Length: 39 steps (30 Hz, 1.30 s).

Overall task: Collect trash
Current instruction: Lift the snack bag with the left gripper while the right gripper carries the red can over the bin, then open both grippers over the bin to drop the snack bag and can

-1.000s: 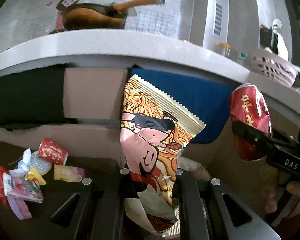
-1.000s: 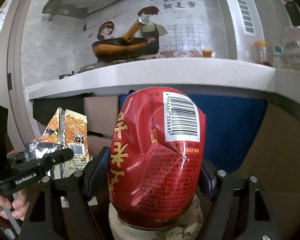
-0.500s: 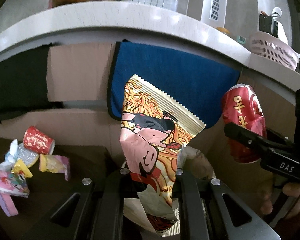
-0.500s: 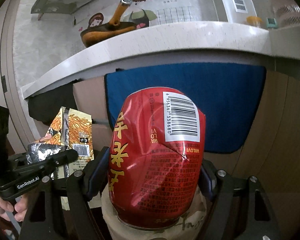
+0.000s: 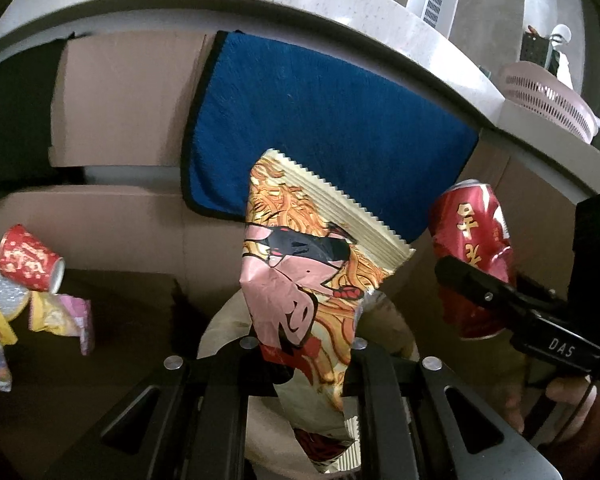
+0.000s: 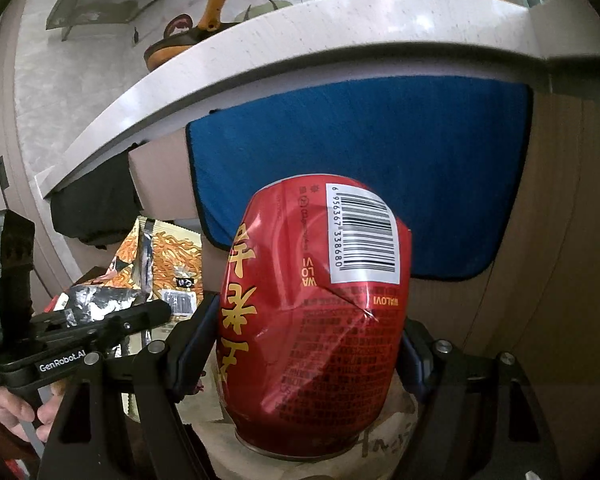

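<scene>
My left gripper (image 5: 302, 346) is shut on an orange noodle snack wrapper (image 5: 316, 276) and holds it upright in the air. My right gripper (image 6: 310, 336) is shut on a dented red drink can (image 6: 316, 312), also held up. Each shows in the other's view: the can (image 5: 472, 240) at the right, the wrapper (image 6: 168, 256) at the left. A pale round bin or bag opening (image 5: 228, 328) lies below both; it also shows under the can (image 6: 384, 448).
More trash lies on a dark surface at the left: a red paper cup (image 5: 30, 258), a yellow-pink packet (image 5: 62, 316) and other wrappers. A blue towel (image 5: 324, 128) hangs on the cabinet under a white counter (image 5: 260, 8). A pink basket (image 5: 548, 100) stands on the counter.
Both grippers have tilted and sunk lower with their loads. The counter has risen in view, and the pale opening below shows more. Grips are unchanged.
</scene>
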Each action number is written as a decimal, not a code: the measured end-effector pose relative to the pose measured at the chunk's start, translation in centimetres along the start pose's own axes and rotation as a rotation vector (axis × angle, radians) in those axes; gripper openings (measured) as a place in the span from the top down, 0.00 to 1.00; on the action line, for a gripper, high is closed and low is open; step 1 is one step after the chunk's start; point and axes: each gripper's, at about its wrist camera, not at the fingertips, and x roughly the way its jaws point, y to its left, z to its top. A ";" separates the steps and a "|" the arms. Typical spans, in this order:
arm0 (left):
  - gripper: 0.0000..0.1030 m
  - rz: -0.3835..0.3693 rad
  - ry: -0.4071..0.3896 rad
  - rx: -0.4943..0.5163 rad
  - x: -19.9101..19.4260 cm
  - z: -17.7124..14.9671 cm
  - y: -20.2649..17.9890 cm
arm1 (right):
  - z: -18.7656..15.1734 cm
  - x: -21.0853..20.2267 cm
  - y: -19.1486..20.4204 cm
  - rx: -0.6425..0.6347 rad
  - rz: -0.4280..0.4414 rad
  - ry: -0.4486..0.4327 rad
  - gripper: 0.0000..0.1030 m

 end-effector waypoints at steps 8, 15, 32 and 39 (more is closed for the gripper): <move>0.51 -0.029 0.118 -0.025 3.3 -0.6 2.2 | -0.8 2.4 -1.8 0.062 -0.005 0.021 0.26; 0.49 -0.121 0.066 -0.096 2.0 0.0 2.9 | -1.1 3.5 -1.4 0.073 0.042 0.035 0.26; 0.46 -0.007 -0.045 -0.101 -3.2 1.0 4.0 | 0.6 -0.2 -1.4 0.028 -0.073 -0.023 0.33; 0.46 0.246 -0.068 -0.110 -10.6 -3.3 10.5 | -0.3 0.5 2.2 -0.052 -0.024 0.012 0.46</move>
